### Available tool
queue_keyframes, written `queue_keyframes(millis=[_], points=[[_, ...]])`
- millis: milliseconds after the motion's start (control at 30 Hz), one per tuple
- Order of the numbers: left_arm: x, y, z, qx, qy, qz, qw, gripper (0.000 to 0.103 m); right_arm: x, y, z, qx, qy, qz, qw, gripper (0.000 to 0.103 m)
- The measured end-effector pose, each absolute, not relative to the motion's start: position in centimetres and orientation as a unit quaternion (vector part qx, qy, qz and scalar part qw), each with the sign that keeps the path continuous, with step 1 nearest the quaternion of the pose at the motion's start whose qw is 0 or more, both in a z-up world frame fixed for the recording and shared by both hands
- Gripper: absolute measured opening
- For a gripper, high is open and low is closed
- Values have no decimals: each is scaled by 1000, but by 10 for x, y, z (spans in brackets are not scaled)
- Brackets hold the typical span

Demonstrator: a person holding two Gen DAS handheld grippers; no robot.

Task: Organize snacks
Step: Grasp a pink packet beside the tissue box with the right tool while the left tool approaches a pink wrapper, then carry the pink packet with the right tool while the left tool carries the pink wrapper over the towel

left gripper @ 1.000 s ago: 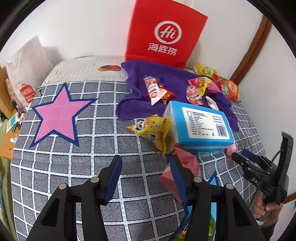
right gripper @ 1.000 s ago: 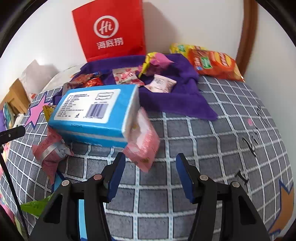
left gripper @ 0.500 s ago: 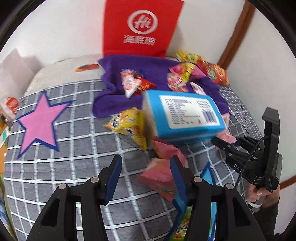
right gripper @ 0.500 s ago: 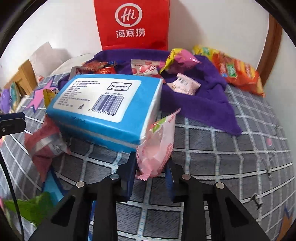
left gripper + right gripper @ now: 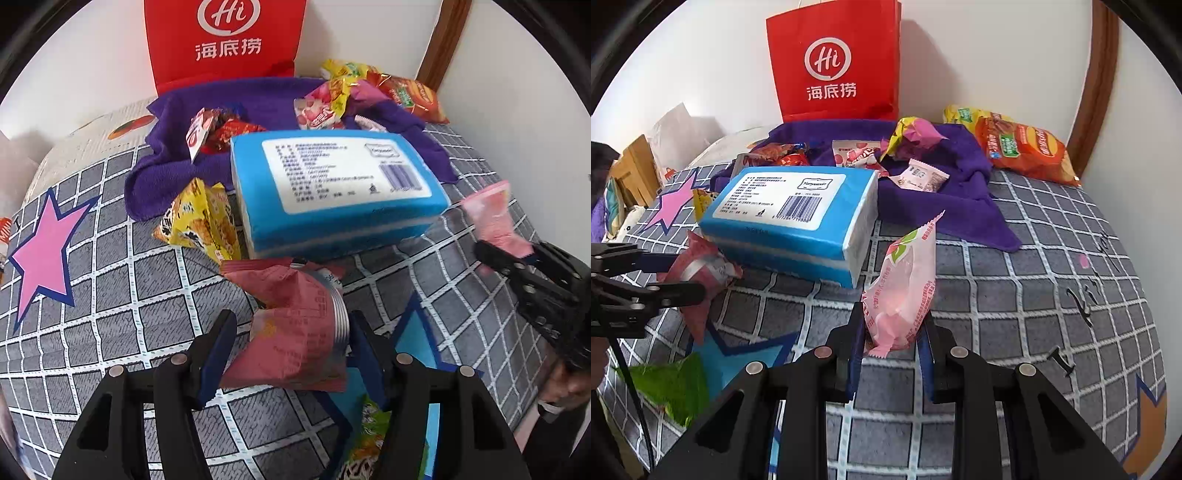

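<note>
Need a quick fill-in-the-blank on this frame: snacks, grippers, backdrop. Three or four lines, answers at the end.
1. The right gripper is shut on a pale ____ snack packet.
2. The left gripper has a dark red packet between its jaws, which are ____.
3. The blue tissue pack lies partly on a ____ towel.
4. The bag standing against the wall is ____.

Missing words: pink; opening; purple; red

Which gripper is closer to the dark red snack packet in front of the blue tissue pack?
Left. The left gripper has the dark red snack packet between its opening fingers. The right gripper, shut on a pink snack packet, is off to its right.
</note>
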State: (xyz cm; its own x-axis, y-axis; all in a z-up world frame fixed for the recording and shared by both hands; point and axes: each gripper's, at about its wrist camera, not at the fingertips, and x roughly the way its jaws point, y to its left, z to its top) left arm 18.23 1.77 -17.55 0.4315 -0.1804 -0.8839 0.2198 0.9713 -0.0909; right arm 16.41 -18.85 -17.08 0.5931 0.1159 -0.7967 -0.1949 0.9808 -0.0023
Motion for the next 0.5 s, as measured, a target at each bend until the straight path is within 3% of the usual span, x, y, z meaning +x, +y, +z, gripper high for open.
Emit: queue_keyframes(millis=[67, 500], points=[[181, 20, -177, 6, 519, -126, 846, 47, 159, -191, -168, -43, 440, 87, 893, 26], [164, 42, -137, -21, 481, -147, 864, 41, 154, -187, -133, -34, 422, 89, 901, 26]])
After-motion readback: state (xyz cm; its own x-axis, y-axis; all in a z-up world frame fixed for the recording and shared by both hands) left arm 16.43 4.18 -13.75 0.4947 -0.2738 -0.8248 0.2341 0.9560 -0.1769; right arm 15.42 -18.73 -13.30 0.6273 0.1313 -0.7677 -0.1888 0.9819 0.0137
